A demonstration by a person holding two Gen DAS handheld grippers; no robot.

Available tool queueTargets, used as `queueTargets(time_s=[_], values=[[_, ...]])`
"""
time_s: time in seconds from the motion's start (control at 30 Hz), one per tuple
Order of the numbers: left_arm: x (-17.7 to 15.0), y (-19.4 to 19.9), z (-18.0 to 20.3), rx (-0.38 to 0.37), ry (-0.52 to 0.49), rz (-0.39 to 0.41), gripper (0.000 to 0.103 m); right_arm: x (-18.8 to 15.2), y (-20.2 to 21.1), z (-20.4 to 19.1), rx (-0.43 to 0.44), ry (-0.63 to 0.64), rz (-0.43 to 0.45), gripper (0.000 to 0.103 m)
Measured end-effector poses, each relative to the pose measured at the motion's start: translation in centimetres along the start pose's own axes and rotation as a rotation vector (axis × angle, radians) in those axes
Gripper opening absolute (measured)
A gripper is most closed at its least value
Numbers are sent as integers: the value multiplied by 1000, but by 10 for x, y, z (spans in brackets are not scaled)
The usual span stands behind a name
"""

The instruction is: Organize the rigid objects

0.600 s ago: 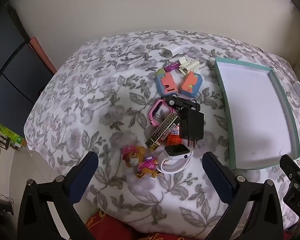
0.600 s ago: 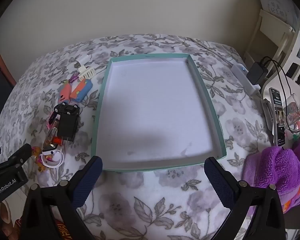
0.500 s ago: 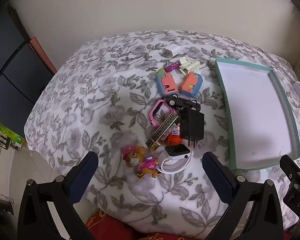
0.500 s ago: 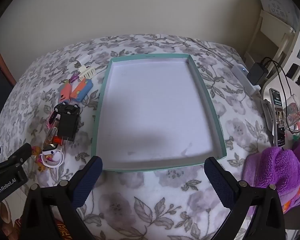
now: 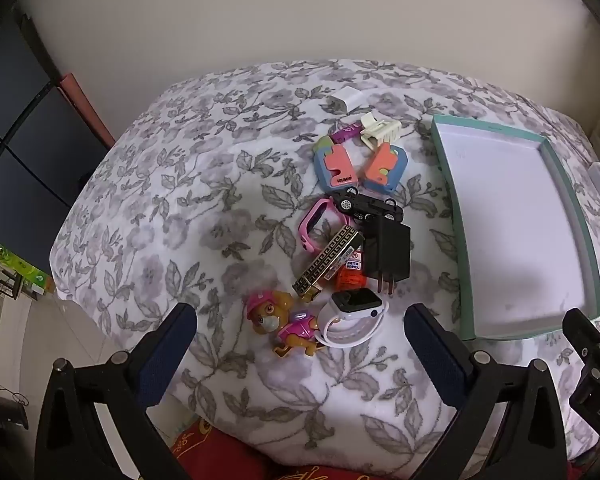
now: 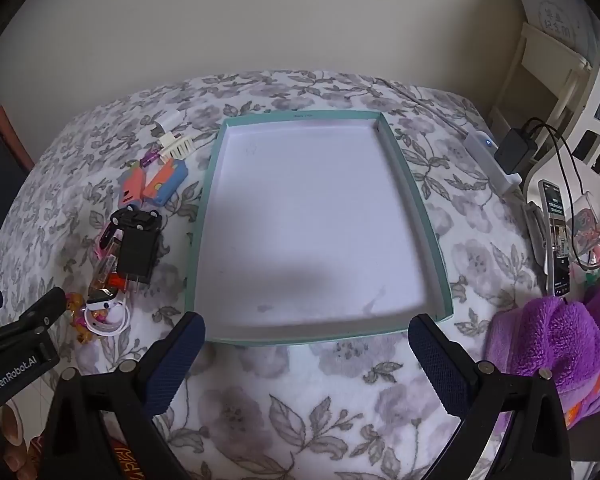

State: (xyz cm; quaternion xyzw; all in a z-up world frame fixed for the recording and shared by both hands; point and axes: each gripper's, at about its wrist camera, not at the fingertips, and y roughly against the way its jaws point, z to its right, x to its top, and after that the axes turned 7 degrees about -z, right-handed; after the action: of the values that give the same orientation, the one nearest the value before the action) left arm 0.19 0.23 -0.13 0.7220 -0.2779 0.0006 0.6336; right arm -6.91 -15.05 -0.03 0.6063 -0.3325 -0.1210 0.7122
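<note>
A cluster of small rigid objects lies on the floral bedspread: a toy pup figure [image 5: 278,322], a white smartwatch [image 5: 354,312], a black charger [image 5: 390,254], a gold patterned box [image 5: 328,260], a pink watch [image 5: 316,224], a black toy car [image 5: 370,206], two orange-blue toys [image 5: 336,168] and a white clip [image 5: 380,130]. An empty teal-rimmed white tray [image 6: 220,160] lies to their right. My left gripper [image 5: 300,340] is open, hovering just before the pup and smartwatch. My right gripper [image 6: 306,344] is open at the tray's near edge.
A white plug cube [image 5: 346,100] sits at the far side of the bed. A purple towel [image 6: 552,344], a phone [image 6: 558,236], a power strip [image 6: 492,156] with a black adapter and white furniture are at the right. A dark cabinet [image 5: 12,140] stands at the left.
</note>
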Motion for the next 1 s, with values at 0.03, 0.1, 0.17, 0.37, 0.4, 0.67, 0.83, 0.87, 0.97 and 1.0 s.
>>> queueTargets(time_s=[0.03, 0.1, 0.17, 0.37, 0.4, 0.67, 0.83, 0.87, 0.97, 1.0], values=[[0, 0, 0, 0, 0, 0, 103, 1, 0, -1, 0, 1, -1, 103], [0, 0, 0, 0, 0, -1, 103, 1, 0, 0, 0, 2, -1, 103], [0, 0, 0, 0, 1, -3, 103, 0, 0, 0, 0, 3, -1, 103], [0, -1, -1, 0, 1, -3, 103, 0, -1, -1, -2, 2, 0, 103], [0, -1, -1, 0, 1, -3, 103, 0, -1, -1, -1, 2, -1, 103], [0, -1, -1, 0, 0, -2, 103, 0, 0, -1, -3, 4, -1, 103], [0, -1, -1, -1, -1, -3, 103, 0, 0, -1, -3, 4, -1, 103], [0, -1, -1, -1, -1, -2, 103, 0, 0, -1, -3, 5, -1, 103], [0, -1, -1, -1, 0, -3, 103, 0, 0, -1, -4, 5, -1, 103], [0, -1, -1, -2, 0, -3, 103, 0, 0, -1, -4, 6, -1, 103]])
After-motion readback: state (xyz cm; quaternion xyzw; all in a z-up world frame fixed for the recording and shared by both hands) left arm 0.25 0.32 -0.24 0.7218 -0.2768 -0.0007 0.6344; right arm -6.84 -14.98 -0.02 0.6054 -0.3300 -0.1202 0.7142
